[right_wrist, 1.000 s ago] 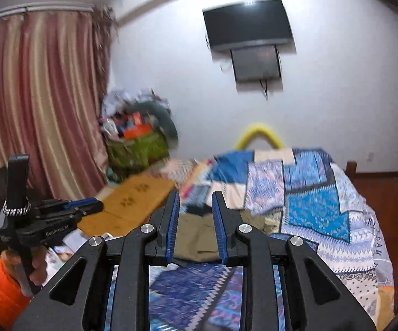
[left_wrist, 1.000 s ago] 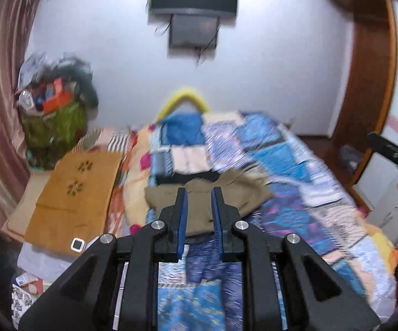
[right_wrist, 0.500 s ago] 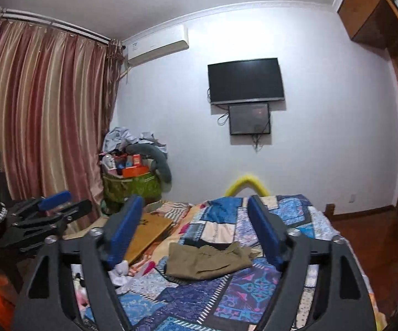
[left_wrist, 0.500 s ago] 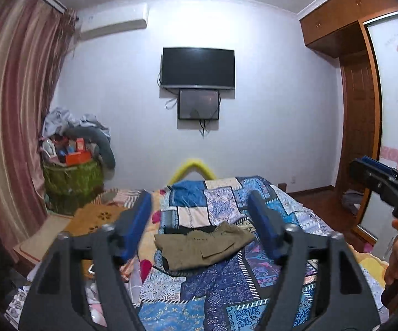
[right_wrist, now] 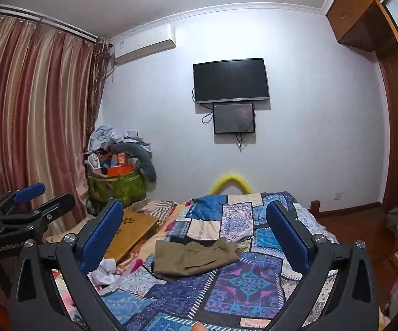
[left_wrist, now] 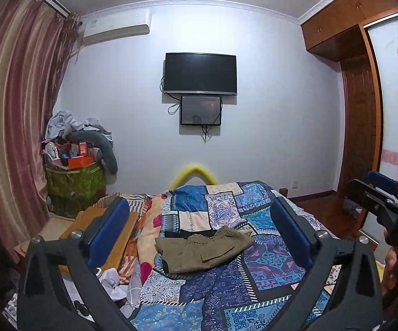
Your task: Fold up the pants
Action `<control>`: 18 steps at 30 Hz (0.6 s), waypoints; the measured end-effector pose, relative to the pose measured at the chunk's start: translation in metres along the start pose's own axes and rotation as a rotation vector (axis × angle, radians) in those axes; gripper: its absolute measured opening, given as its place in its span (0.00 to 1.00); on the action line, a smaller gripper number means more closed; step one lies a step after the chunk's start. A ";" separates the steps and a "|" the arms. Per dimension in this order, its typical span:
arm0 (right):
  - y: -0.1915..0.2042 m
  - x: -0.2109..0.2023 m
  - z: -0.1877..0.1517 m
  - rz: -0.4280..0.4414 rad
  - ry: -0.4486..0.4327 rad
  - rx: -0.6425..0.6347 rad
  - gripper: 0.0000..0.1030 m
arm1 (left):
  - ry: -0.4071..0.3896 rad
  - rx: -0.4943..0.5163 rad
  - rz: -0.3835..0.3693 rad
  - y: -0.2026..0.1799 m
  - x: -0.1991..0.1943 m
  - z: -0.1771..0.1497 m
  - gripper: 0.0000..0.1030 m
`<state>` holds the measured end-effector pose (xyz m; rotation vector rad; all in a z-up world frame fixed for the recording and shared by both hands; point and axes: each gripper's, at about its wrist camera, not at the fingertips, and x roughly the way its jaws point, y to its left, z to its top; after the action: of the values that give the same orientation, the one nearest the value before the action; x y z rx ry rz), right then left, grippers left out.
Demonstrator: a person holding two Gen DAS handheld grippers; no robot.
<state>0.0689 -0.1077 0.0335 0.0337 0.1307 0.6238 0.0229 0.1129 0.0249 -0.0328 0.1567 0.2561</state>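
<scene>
Olive-brown pants (left_wrist: 203, 249) lie folded in a loose pile on the patchwork quilt (left_wrist: 256, 264) of the bed; they also show in the right wrist view (right_wrist: 194, 256). A black garment (left_wrist: 187, 233) sticks out from under their far edge. My left gripper (left_wrist: 199, 237) is open and empty, held well back from and above the pants. My right gripper (right_wrist: 194, 237) is open and empty too, at a similar distance. Each gripper shows at the edge of the other's view: the right one (left_wrist: 386, 201) and the left one (right_wrist: 30, 207).
A wooden lap desk (left_wrist: 105, 237) lies left of the bed, with crumpled white cloth (right_wrist: 106, 273) near it. A green basket (left_wrist: 76, 184) heaped with things stands by the curtain (left_wrist: 14, 127). A TV (left_wrist: 200, 73) hangs on the far wall. A wardrobe (left_wrist: 364, 127) stands right.
Both grippers opened wide and pulled back and up from the pants, so the view now takes in the whole room. The pants stay on the bed.
</scene>
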 end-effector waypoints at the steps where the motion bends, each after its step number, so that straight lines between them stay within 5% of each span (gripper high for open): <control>1: 0.000 0.000 0.000 0.002 -0.001 0.002 1.00 | -0.003 -0.001 0.002 0.000 0.000 0.000 1.00; 18: -0.002 -0.001 -0.008 0.008 0.039 0.021 1.00 | -0.006 0.013 -0.003 -0.005 -0.002 -0.006 1.00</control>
<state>0.0677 -0.1098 0.0261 0.0426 0.1746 0.6308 0.0218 0.1075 0.0196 -0.0190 0.1520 0.2524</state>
